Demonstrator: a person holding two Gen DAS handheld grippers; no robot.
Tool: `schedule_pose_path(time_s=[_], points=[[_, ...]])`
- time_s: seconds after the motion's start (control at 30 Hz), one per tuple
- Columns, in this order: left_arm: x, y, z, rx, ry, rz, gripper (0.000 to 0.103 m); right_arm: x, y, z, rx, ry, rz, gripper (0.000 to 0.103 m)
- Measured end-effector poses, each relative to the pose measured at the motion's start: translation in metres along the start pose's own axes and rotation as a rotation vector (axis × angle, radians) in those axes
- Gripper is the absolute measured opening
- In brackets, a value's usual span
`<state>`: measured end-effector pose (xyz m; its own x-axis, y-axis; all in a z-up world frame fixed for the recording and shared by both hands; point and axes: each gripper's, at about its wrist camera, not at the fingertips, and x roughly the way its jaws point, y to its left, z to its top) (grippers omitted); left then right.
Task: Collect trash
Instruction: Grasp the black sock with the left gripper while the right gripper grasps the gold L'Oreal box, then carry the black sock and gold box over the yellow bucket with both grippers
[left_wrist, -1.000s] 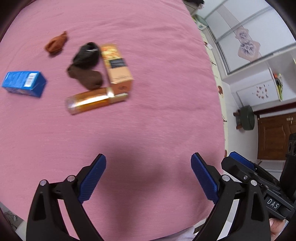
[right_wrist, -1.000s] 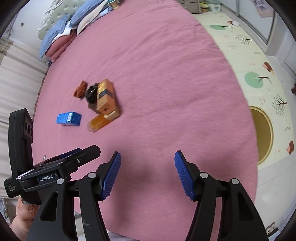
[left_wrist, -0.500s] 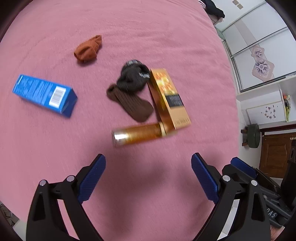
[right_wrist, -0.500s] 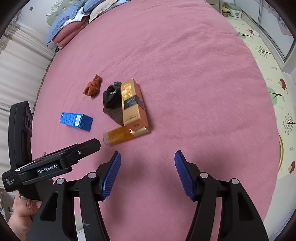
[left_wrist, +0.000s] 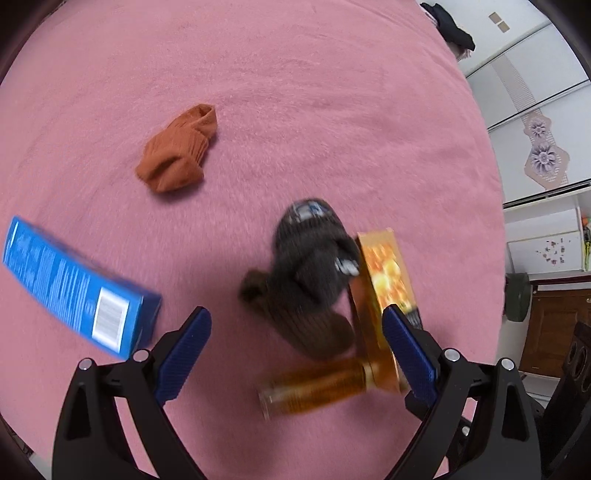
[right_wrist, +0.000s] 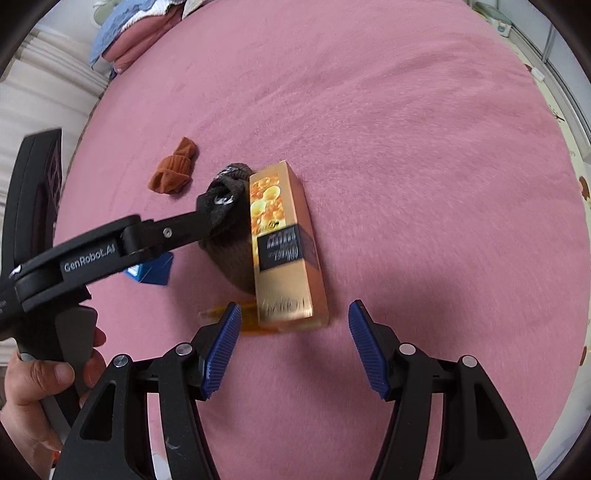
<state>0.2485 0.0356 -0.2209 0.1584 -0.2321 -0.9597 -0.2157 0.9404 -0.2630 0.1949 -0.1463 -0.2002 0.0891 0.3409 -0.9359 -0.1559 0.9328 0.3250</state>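
On the pink bed lie an orange-gold carton (right_wrist: 282, 243), an amber bottle (left_wrist: 317, 386) at its near end, a blue carton (left_wrist: 79, 295), a dark grey sock (left_wrist: 314, 254) over a brown sock (left_wrist: 306, 325), and a rust sock (left_wrist: 175, 153). My left gripper (left_wrist: 295, 354) is open, low over the brown sock and bottle, with the gold carton (left_wrist: 382, 291) by its right finger. My right gripper (right_wrist: 291, 343) is open, just short of the gold carton's near end. The blue carton (right_wrist: 153, 271) is mostly hidden behind the left gripper's body in the right wrist view.
Pillows and folded bedding (right_wrist: 136, 40) lie at the head of the bed. A wardrobe with sliding doors (left_wrist: 535, 122) and a wooden cabinet (left_wrist: 554, 332) stand beyond the bed's right edge. A patterned floor mat (right_wrist: 569, 122) lies beside the bed.
Both grippers have moved forward and down toward the pile. The objects now lie between or just ahead of the fingers. Both stay open.
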Motion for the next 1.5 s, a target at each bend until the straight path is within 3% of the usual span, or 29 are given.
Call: schedule_pose_path(time_s=[0.23,0.4,0.43,0.5,0.67,0.9,1.13,1.5], points=[[0.030,-0.006,0.023,-0.002,0.035,0.010,0.092,0.024,-0.001,0.019,-0.009,0.037,0.006,0.059],[0.042,-0.006,0.035,-0.009,0.052,-0.024,0.074,0.038,-0.008,0.030,0.035,0.053,0.011,0.059],[0.042,-0.007,0.037,-0.006,0.048,-0.028,0.071,0.039,-0.009,0.031,0.038,0.056,0.013,0.053],[0.044,-0.006,0.040,-0.013,0.058,-0.033,0.052,0.041,-0.009,0.032,0.028,0.060,0.013,0.052],[0.040,-0.007,0.036,-0.004,0.047,-0.031,0.042,0.035,-0.014,0.031,0.023,0.042,0.013,0.050],[0.016,-0.010,0.018,-0.007,0.021,-0.055,0.041,0.008,-0.033,0.020,0.081,0.004,0.034,0.048],[-0.008,-0.022,-0.023,-0.001,0.028,-0.083,0.041,-0.019,-0.042,-0.004,0.109,-0.015,0.049,0.045],[-0.031,-0.068,-0.105,0.077,0.077,-0.131,0.041,-0.070,-0.068,-0.082,0.172,-0.046,0.054,0.043]])
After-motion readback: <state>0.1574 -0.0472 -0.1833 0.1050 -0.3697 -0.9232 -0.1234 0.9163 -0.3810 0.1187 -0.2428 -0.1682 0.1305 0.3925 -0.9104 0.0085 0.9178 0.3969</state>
